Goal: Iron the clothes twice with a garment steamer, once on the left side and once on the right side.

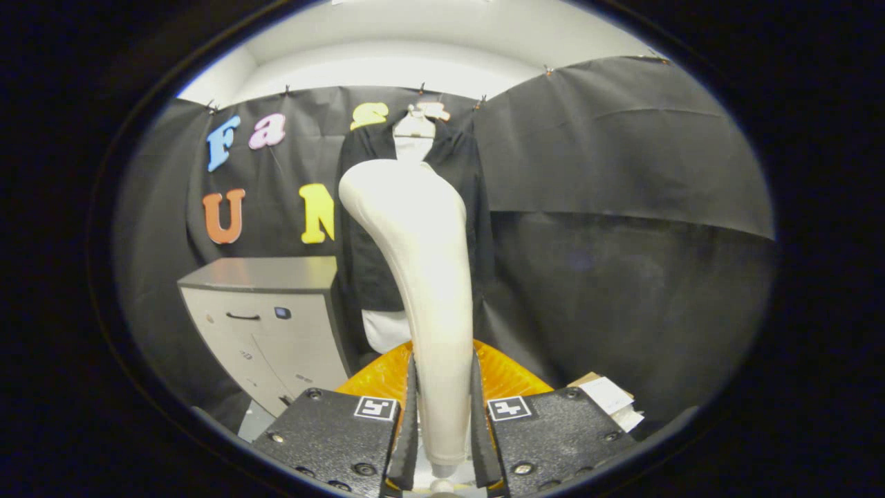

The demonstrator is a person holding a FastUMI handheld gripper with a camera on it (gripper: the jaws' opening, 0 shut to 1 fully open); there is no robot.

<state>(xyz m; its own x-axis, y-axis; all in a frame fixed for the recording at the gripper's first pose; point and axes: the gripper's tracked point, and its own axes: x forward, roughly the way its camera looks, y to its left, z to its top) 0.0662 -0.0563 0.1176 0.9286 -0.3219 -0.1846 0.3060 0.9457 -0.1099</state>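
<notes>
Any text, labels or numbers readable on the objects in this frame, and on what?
No readable text.
Square markers on the gripper: patterns, not words.
Cabinet front marks: too small.
Cardboard and paper beyond the fingers: blurred.
Gripper fingers clamp the garment steamer handle: no print on it.

Your gripper [442, 422] has two blocky dark finger mounts, each with visible screws and a square black-and-white marker.
</notes>
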